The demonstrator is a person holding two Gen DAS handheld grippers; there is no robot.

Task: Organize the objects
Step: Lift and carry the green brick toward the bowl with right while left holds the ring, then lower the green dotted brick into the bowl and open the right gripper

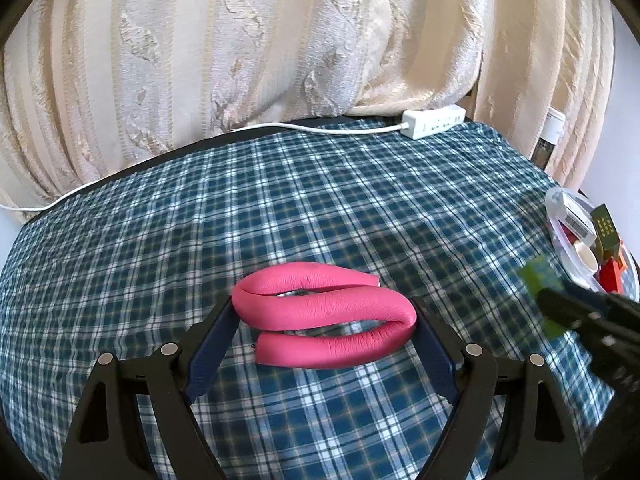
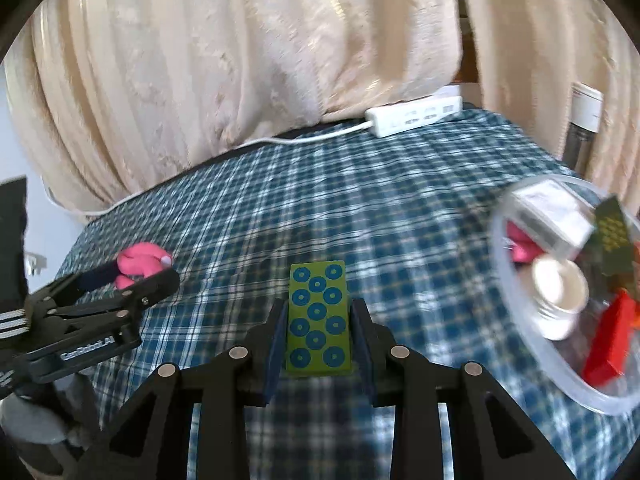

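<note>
Green block (image 2: 319, 318) clamped in right claw (image 2: 319, 312), pink tube (image 1: 324, 314) pinched in left claw (image 1: 325, 316)

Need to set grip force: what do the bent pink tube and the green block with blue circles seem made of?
The bent pink tube looks like soft foam or leatherette padding, matte and finely wrinkled, probably over wire, since metal shows at one end. The green block with blue circles looks rigid, likely painted wood or plastic: flat faces, crisp edges, printed pattern. Neither is certain by look alone.

Pink padded tubes (image 1: 324, 312): one
Green dotted blocks (image 2: 319, 320): one
Clear tubs (image 2: 516, 320): one
Power strips (image 1: 434, 122): one
Grippers: two
</note>
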